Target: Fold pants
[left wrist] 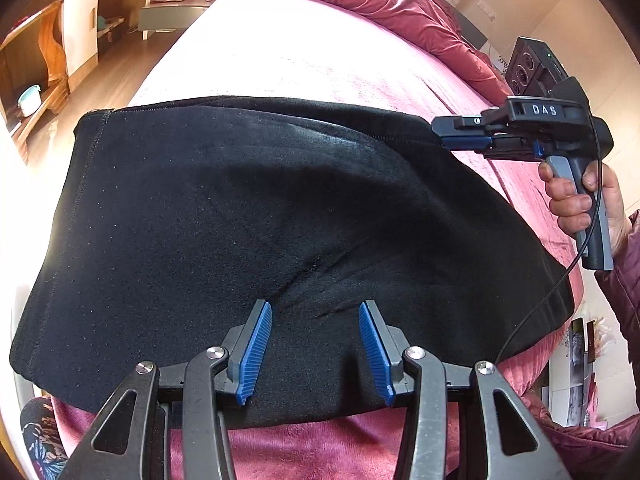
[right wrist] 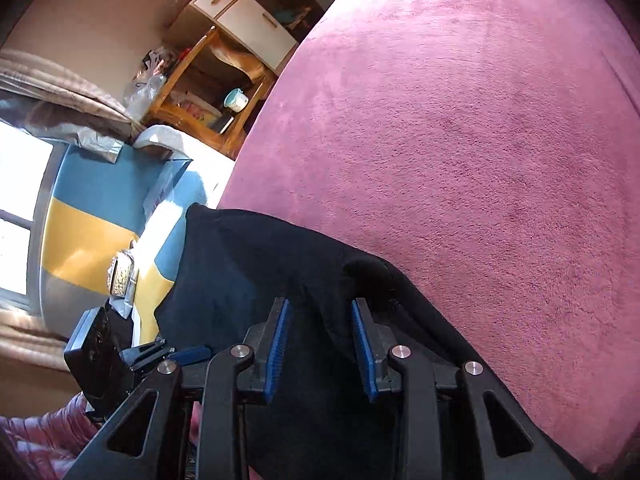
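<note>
The black pants (left wrist: 260, 220) lie folded in a wide band across the pink bed cover (left wrist: 288, 60). My left gripper (left wrist: 315, 308) is open just above their near edge, with nothing between its blue pads (left wrist: 256, 354). My right gripper (left wrist: 452, 138) shows in the left wrist view at the pants' far right corner, fingers pointing left. In the right wrist view the right gripper (right wrist: 319, 304) is open over a raised fold of the pants (right wrist: 256, 280), its pads (right wrist: 278, 350) standing on either side of the cloth.
A red quilt (left wrist: 384, 4) is bunched at the far right of the bed. The pink cover (right wrist: 460, 128) stretches wide beyond the pants. Wooden shelves (right wrist: 208, 80) with a cup and a white cabinet (left wrist: 80, 20) stand off the bed's left side.
</note>
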Demonstrator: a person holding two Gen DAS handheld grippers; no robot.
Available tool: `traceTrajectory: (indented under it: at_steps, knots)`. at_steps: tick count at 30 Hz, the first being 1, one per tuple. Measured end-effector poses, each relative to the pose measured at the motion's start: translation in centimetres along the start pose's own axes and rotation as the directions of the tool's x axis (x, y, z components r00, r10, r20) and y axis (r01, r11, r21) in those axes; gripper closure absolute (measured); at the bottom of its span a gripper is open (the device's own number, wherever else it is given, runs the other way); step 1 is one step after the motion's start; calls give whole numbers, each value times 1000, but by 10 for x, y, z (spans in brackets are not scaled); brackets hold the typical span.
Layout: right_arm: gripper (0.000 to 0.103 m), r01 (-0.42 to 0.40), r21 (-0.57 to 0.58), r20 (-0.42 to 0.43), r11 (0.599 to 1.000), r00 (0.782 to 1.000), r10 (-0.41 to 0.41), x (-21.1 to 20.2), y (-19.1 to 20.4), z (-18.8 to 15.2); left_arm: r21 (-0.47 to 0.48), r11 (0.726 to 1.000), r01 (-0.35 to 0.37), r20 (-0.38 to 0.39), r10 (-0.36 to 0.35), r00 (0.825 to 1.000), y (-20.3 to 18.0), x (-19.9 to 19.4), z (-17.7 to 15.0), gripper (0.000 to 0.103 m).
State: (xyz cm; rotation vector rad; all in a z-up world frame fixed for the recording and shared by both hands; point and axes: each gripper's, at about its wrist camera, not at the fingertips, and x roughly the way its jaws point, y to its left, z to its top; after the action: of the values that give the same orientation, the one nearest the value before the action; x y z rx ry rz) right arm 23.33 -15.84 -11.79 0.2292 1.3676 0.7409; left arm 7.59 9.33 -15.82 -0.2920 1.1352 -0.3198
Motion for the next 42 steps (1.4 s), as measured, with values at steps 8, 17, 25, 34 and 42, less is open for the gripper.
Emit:
traceTrajectory:
  at_steps: [8, 17, 25, 34, 42]
  knots:
    - [92, 46, 45, 25, 998, 999, -47, 25, -3, 19, -22, 1000, 14, -2, -14, 1000, 15, 4, 6, 56]
    - [99, 171, 123, 181, 978, 965, -192, 8, -8, 14, -71, 995, -69, 20, 71, 997, 32, 13, 15, 75]
    - [87, 277, 123, 176, 953, 939, -296, 17, 6, 16, -157, 987, -23, 52, 31, 998, 58, -22, 22, 58]
    - [52, 235, 116, 314, 965, 913, -260, -29, 49, -51, -570, 821, -6, 144, 107, 984, 190, -119, -21, 57]
    - [51, 288, 55, 248, 956, 924, -292, -1, 80, -127, -690, 720, 73, 102, -3, 995, 211, -104, -64, 65]
